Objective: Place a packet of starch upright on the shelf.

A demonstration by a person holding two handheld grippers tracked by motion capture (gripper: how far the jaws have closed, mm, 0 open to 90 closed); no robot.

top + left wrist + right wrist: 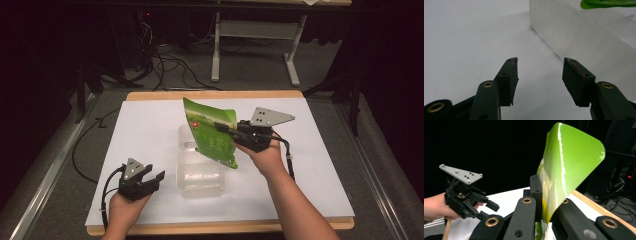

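A green printed pouch (210, 132) hangs tilted over a clear plastic box (200, 172) in the middle of the white table top. My right gripper (225, 128) is shut on the pouch's right edge; in the right gripper view the pouch (566, 167) curls up from between the jaws. My left gripper (154, 173) rests low at the front left, open, with nothing between its fingers. In the left gripper view my left gripper (540, 72) faces the box's near wall (579, 35), a short way off.
The white sheet (145, 130) lies on a wooden board (215, 94). Beyond the table stand a desk frame (260, 35) and loose cables (170, 65) on the floor. Metal rails (45, 175) run along both sides.
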